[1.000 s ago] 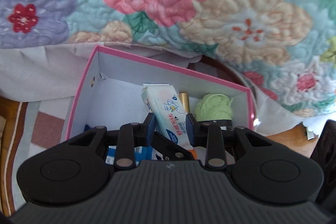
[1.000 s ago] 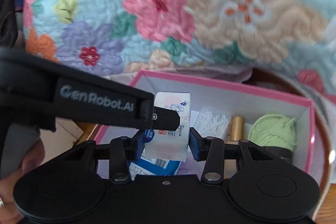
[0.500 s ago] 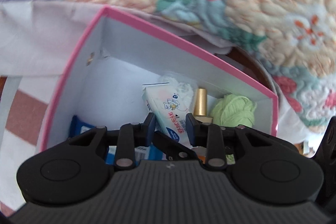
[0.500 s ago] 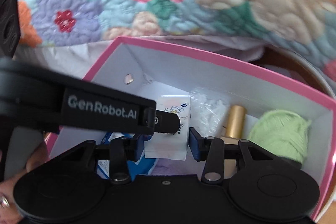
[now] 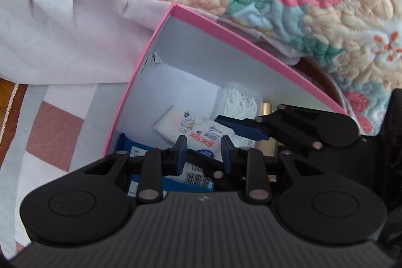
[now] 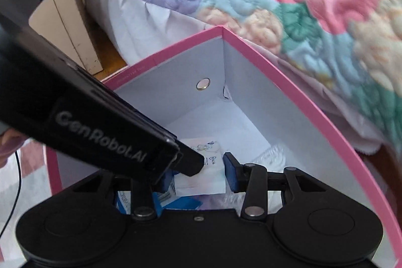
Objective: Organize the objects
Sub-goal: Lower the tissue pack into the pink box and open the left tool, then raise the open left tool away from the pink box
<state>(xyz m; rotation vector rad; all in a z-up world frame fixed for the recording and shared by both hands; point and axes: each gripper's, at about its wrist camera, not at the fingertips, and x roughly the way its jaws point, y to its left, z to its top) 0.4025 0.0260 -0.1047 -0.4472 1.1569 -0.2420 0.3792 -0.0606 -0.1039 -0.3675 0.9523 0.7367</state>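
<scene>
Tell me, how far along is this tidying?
Mostly done, it seems: the pink box already holds a blue packet, a cotton-swab bag and a gold tube. Both the left gripper and right gripper grip the tissue pack low inside, not yet released.

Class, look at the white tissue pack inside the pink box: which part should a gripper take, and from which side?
Take the tissue pack across its narrow width, near the end facing the grippers, coming from above through the pink box's open top. It is flat and soft, and the walls block sideways approaches.
</scene>
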